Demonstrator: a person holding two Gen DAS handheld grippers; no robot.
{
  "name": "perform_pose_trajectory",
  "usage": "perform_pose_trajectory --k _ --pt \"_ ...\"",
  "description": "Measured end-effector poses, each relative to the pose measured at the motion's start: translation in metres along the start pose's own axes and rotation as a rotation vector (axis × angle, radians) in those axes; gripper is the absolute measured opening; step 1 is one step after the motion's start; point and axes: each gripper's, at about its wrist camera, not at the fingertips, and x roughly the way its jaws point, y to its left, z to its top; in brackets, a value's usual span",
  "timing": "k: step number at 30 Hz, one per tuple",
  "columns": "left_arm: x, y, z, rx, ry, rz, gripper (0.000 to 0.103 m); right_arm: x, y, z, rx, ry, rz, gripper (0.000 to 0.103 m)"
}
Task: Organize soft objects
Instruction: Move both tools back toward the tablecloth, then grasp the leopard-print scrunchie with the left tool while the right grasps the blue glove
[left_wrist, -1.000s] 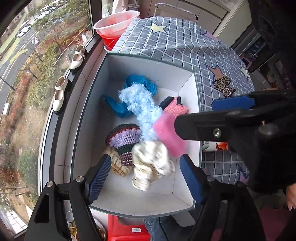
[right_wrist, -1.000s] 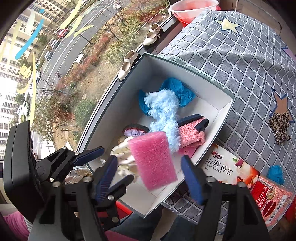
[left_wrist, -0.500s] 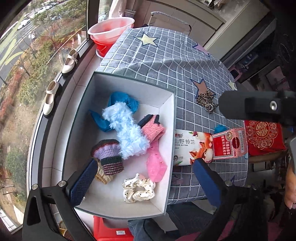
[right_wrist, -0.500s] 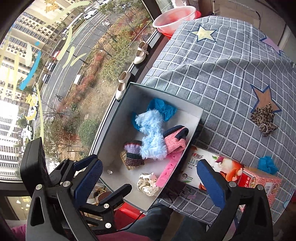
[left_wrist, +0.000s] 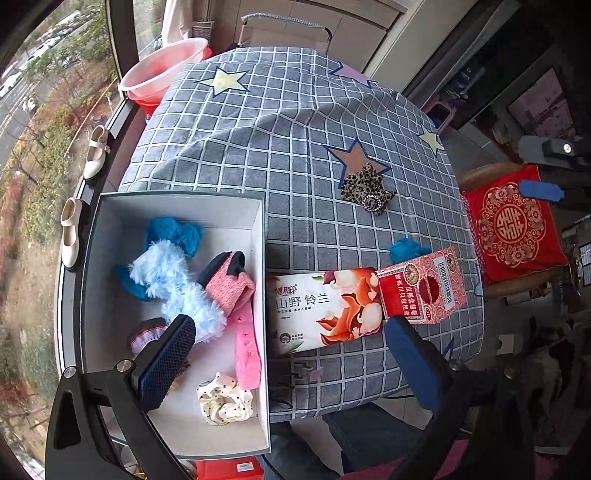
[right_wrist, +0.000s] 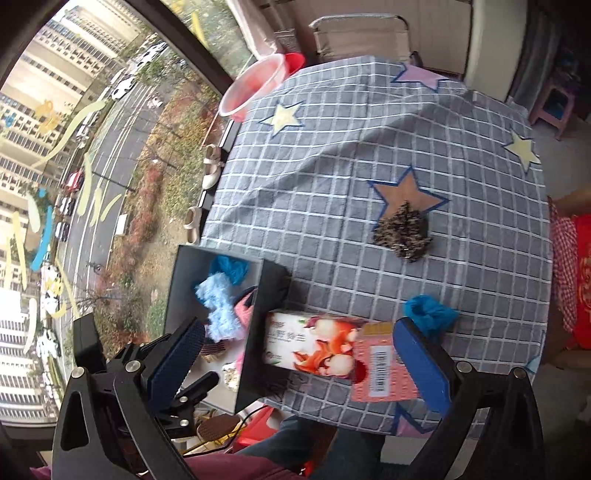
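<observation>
Soft things still outside the box (left_wrist: 177, 435) number two, by our reading: a blue scrunchie (left_wrist: 405, 248) and a leopard scrunchie (left_wrist: 367, 188), both on the checked cloth (left_wrist: 258, 140). At the left, the white-lined box sits at the table's near-left corner and holds a blue cloth, a fluffy pale-blue piece (left_wrist: 173, 284), a pink knit sock (left_wrist: 229, 284), a flat pink sponge (left_wrist: 245, 354), a striped knit item and a dotted cream scrunchie (left_wrist: 225, 400).

Our left gripper (left_wrist: 291, 363) hangs above the box's right wall, jaws wide apart and holding nothing. Our right gripper (right_wrist: 303, 365) is likewise spread and empty, above two printed cartons (left_wrist: 321, 310) just right of the box.

We judge the next pick to be the blue scrunchie, which lies touching the red carton's far edge and just beyond our right finger (right_wrist: 421, 365). We should come straight down over its bunched crown, close gently, since crinkled fabric compresses easily, and lift clear of the carton before swinging left. The leopard one, further off on a brown star, carries a small ring ornament; pinching the fabric rather than the ring should hold better.
</observation>
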Motion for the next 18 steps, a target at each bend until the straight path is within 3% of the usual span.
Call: perform_pose_trajectory --k 3,8,14,18 --pt "0.008 -0.012 0.009 0.02 0.016 0.013 0.103 0.004 -0.049 0.003 0.084 0.003 -0.041 0.103" --pt "0.025 -0.027 0.023 0.03 0.054 0.036 0.103 0.048 -0.124 -0.001 0.226 0.113 -0.033 0.103" --pt "0.046 -0.044 0.036 0.032 0.106 0.076 0.103 0.12 -0.182 0.001 0.245 0.243 -0.084 0.103" --pt "0.058 -0.05 0.049 0.032 0.134 0.105 0.103 0.171 -0.205 -0.006 0.271 0.34 -0.053 0.103"
